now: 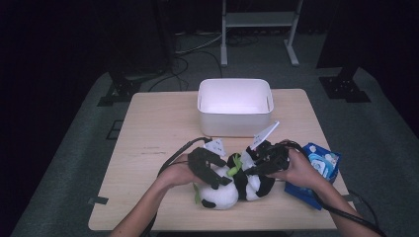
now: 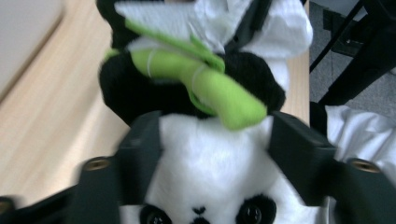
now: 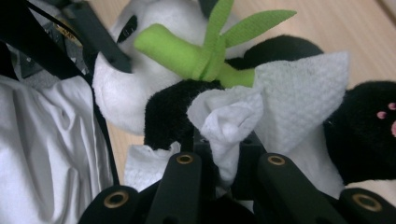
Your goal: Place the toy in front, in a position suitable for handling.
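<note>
A: Start at the jaws. What is each one doing?

B: The left gripper [image 2: 205, 154] has its jaws clamped on either side of the panda [image 2: 205, 186], at the white head just above the eyes. The right gripper [image 3: 224, 172] has its jaws pinching a wipe [image 3: 261, 107], which bunches up between them and presses against the panda's black arm.

A: So which step is this?

B: I'd judge it's the wiping itself: one gripper steadies the toy while the other rubs it with the wipe. The panda lies on the surface between the two grippers, near the person's edge.

A: And the next move?

B: Probably a stroke across the fur with the wipe held tight, while the left jaws hold firm so the soft toy doesn't roll.

A: What does the high view add?

B: Farther out it shows the bin [image 1: 235, 106] beyond both jaws and the blue pack [image 1: 316, 170] just outside the right hand [image 1: 301, 170]. It can't show the grips, though. The left gripper view shows the bamboo [image 2: 201, 81] lying beyond its jaws, and the right gripper view shows the wipe's crumpled fold and a pink-marked paw off to one side.
</note>
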`<act>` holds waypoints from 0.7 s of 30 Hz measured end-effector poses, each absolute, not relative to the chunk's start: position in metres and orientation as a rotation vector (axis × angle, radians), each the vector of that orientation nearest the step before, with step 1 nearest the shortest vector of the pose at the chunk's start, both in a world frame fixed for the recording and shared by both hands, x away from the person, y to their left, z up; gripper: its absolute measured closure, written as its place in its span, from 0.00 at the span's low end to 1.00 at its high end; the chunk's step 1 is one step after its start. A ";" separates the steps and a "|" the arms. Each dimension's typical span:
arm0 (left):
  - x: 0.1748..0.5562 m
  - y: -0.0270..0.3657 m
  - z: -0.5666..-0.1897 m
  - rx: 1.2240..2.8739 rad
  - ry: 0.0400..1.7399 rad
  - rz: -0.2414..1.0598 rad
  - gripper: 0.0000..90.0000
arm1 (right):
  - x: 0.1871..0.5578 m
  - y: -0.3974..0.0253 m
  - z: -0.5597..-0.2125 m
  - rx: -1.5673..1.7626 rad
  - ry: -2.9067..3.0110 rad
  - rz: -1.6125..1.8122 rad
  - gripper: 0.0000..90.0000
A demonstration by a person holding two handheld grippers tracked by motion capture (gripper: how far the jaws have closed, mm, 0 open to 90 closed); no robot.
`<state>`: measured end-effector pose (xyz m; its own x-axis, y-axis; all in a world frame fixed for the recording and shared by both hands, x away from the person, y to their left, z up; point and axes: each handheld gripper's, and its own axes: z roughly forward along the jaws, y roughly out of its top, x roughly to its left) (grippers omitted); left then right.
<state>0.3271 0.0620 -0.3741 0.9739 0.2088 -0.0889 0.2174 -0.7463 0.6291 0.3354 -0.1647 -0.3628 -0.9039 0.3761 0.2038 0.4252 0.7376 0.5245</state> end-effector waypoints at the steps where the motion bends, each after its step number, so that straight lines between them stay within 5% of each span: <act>1: 0.327 0.062 -0.377 2.433 0.311 -0.014 0.23 | 0.334 -0.165 -0.366 -0.659 -2.841 -0.868 0.92; 6: 0.327 0.062 -0.389 2.428 0.339 -0.064 0.13 | 0.328 -0.167 -0.374 -0.653 -2.810 -0.862 0.92; 11: 0.328 0.063 -0.389 2.421 0.303 -0.015 0.23 | 0.323 -0.172 -0.379 -0.655 -2.794 -0.874 0.93; 21: 0.335 0.067 -0.387 2.427 0.336 0.045 0.24 | 0.321 -0.171 -0.386 -0.659 -2.764 -0.897 0.93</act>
<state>0.3351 0.0672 -0.3873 0.9661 0.2522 -0.0550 0.2286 -0.7372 0.6358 0.3209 -0.1710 -0.3862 -0.8899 0.3591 0.2814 0.4559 0.7229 0.5192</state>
